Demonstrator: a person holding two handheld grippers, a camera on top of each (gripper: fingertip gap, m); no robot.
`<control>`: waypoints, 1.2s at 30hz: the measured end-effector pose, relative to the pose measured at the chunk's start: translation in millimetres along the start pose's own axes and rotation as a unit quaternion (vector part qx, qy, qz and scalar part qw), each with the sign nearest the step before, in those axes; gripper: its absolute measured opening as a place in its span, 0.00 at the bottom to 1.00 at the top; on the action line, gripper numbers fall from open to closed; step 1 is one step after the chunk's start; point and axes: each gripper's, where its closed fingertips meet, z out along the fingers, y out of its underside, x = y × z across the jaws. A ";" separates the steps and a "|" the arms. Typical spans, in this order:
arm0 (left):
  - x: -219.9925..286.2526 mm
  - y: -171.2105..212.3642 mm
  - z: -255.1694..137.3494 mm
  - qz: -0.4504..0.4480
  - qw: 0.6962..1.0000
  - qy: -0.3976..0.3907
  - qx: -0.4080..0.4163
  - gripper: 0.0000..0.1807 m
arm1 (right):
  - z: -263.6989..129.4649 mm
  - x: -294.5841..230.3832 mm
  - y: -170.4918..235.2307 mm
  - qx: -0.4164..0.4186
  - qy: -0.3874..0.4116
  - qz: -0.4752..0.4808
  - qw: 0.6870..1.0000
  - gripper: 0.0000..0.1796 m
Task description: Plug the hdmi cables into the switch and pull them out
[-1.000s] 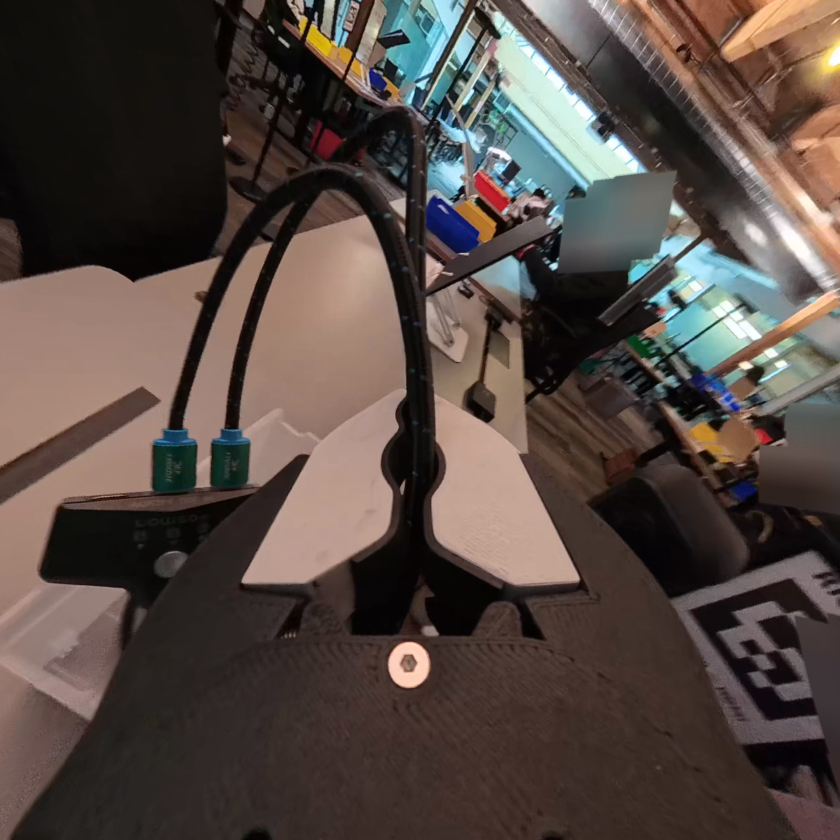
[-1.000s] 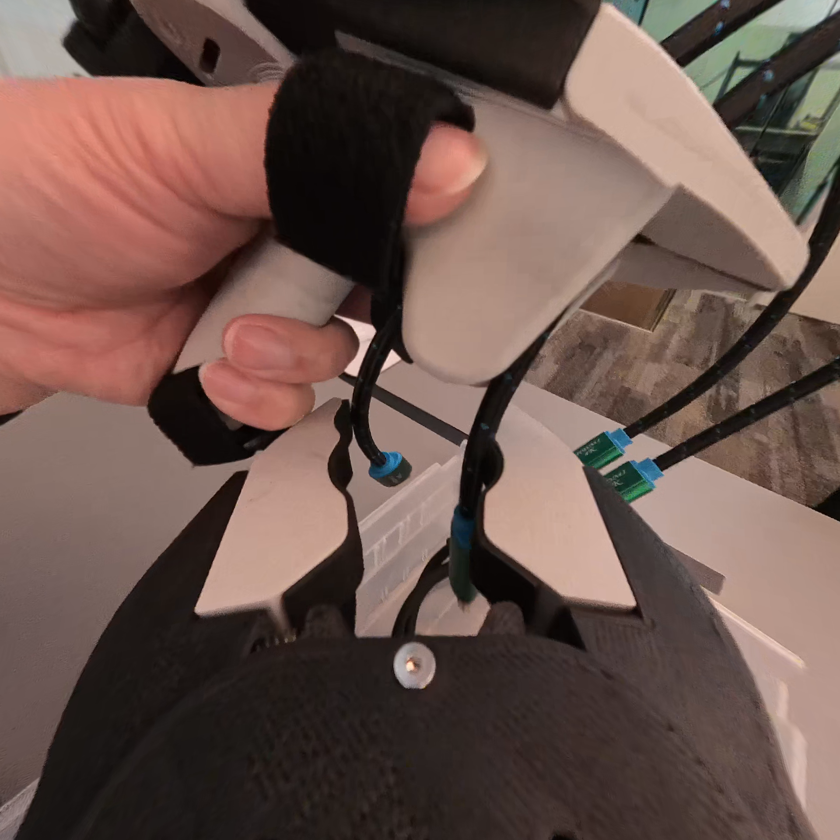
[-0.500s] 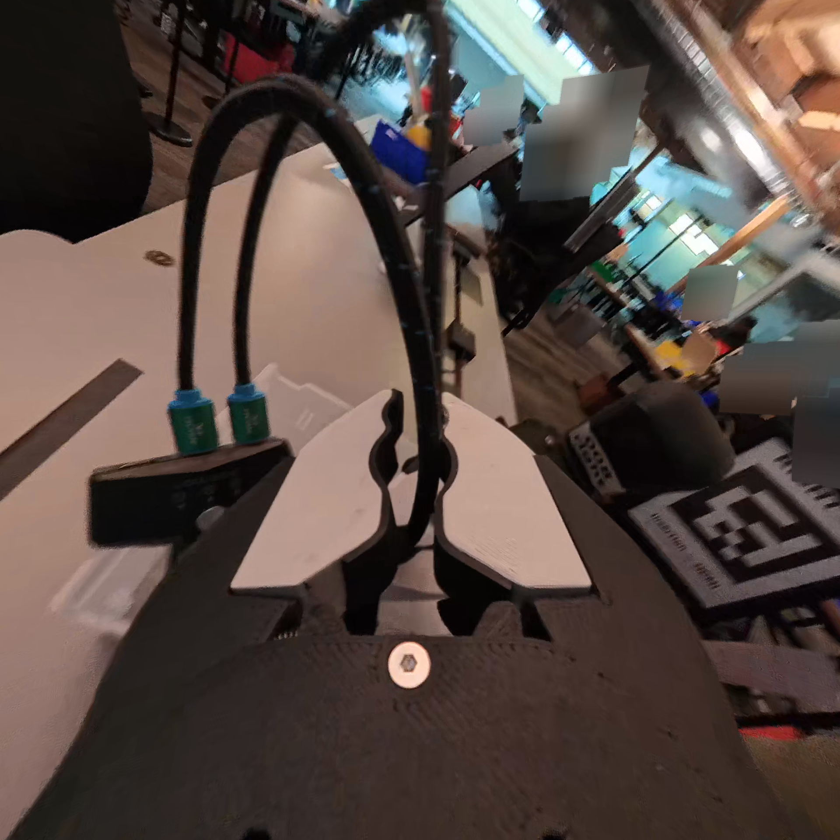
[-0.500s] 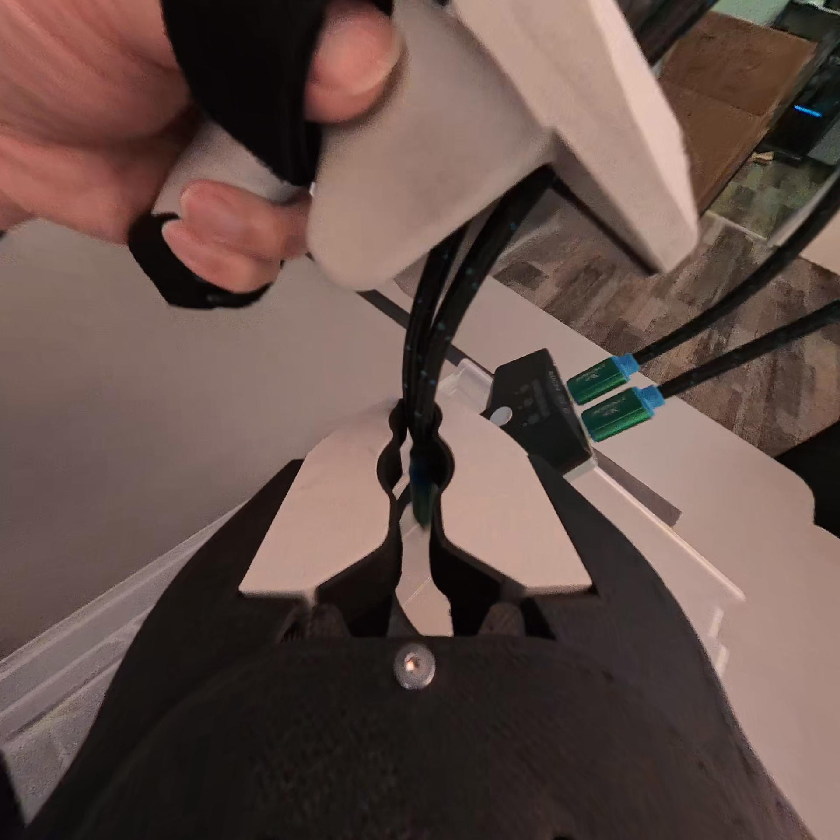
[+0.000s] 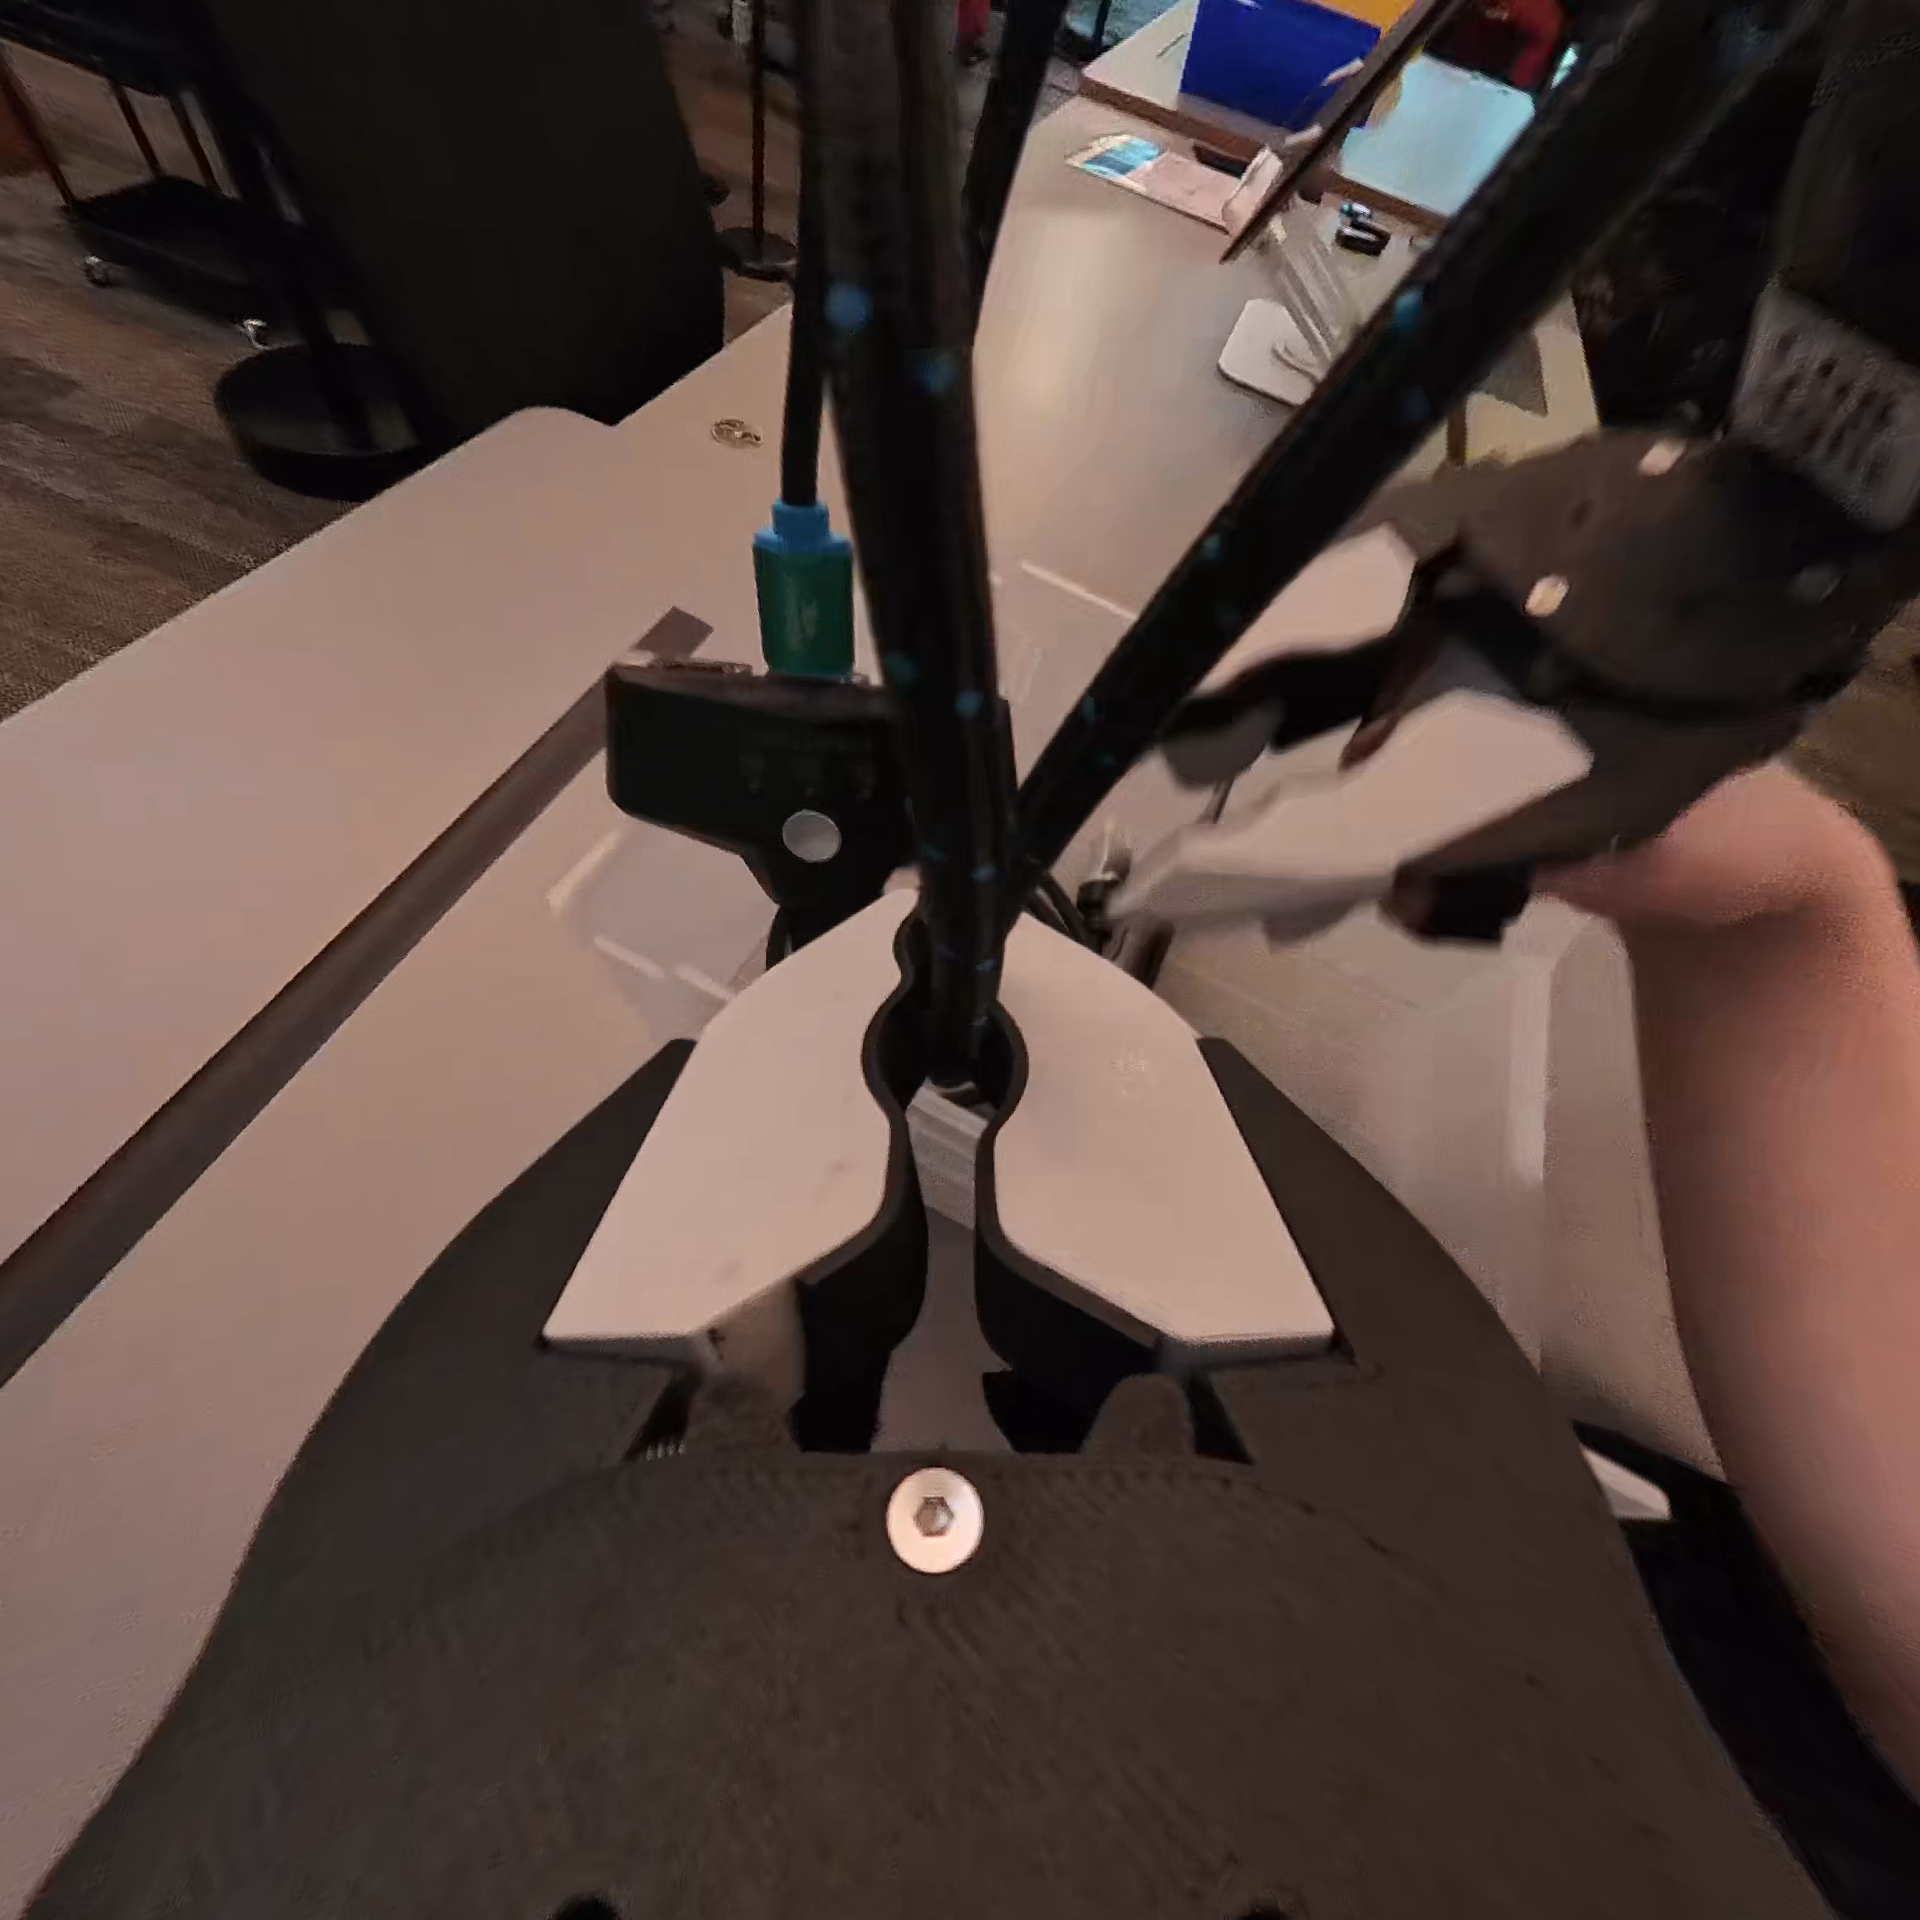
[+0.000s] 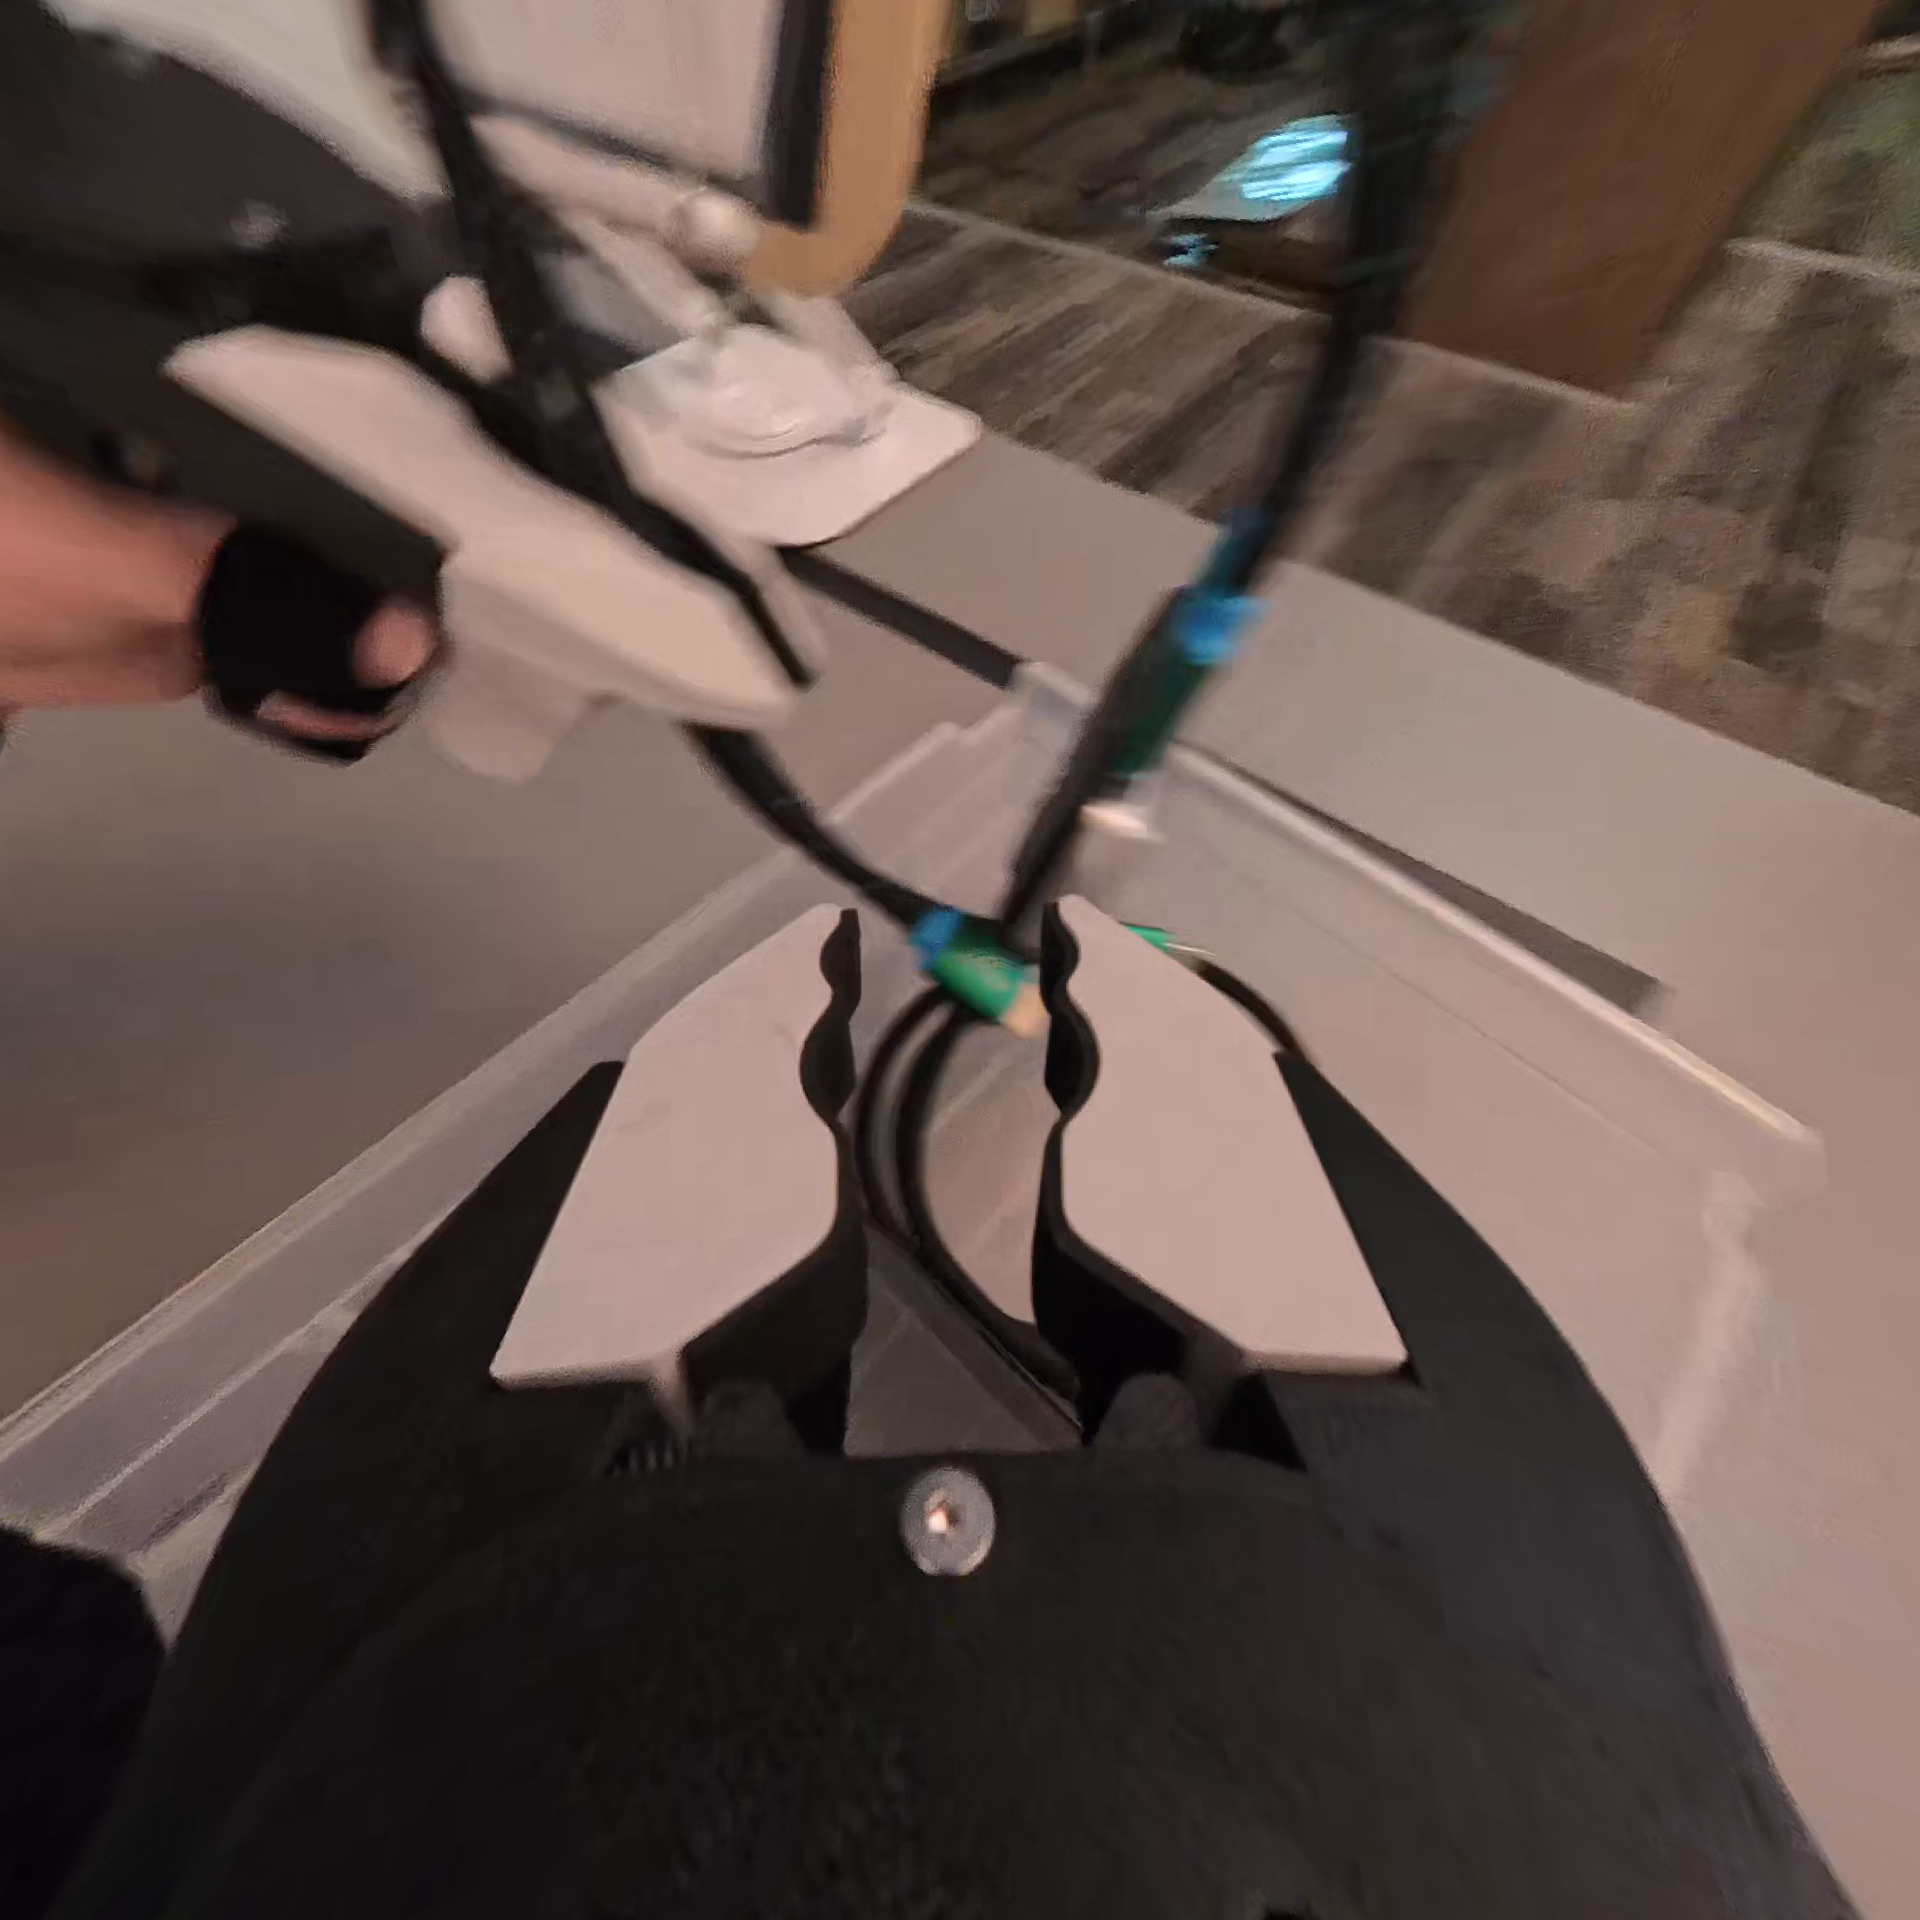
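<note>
The black switch (image 5: 758, 769) stands above a clear plastic bin (image 6: 1455, 935) on the pale table (image 5: 260, 779), just past the left gripper's fingertips in the left wrist view. One green plug (image 5: 802, 608) with a blue collar sits upright in its top edge; whether a second one stands beside it is hidden behind the cables. The left gripper (image 5: 948, 977) has its jaws closed around black braided cables (image 5: 940, 582), which rise steeply out of the notch between the fingers. The right gripper (image 6: 951, 971) has its jaws parted and grips nothing. A loose green plug (image 6: 977, 971) with its metal end bare lies between its fingertips, over the bin, and a blurred green plug (image 6: 1164, 696) hangs on a cable farther off. A bare forearm (image 5: 1766, 1195) reaches in at the right of the left wrist view.
</note>
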 end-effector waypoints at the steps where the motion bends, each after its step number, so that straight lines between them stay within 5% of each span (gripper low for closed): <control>1: 1.5 5.6 0.3 0.000 1.000 0.001 -0.005 0.02 | -11.0 15.2 -3.3 0.004 0.046 0.013 0.999 0.19; 7: 12.4 36.3 4.5 -0.027 0.999 0.006 -0.043 0.06 | -72.0 44.0 -20.3 0.036 0.163 0.069 0.984 0.21; 9: 12.5 46.0 6.1 -0.033 0.998 0.003 -0.054 0.17 | -82.8 47.2 -15.9 0.025 0.181 0.081 0.980 0.22; 16: 17.2 52.7 -15.4 -0.057 0.998 0.027 0.002 0.18 | -117.7 80.9 41.7 -0.073 0.292 0.148 0.942 0.27; 20: 13.0 55.9 -38.5 -0.070 0.997 0.025 0.006 0.18 | -114.1 85.2 78.9 -0.118 0.276 0.211 0.930 0.21; 24: 13.2 45.2 -75.0 -0.076 0.997 0.027 0.021 0.18 | -89.8 65.4 117.1 -0.202 0.191 0.301 0.912 0.10; 27: 15.1 29.1 -111.9 -0.069 0.996 0.025 0.049 0.18 | -88.6 68.0 128.1 -0.242 0.201 0.312 0.897 0.03; 36: 1.3 -8.3 -261.9 -0.043 0.980 -0.099 0.166 0.19 | -72.0 65.1 117.5 -0.239 0.185 0.290 0.908 0.05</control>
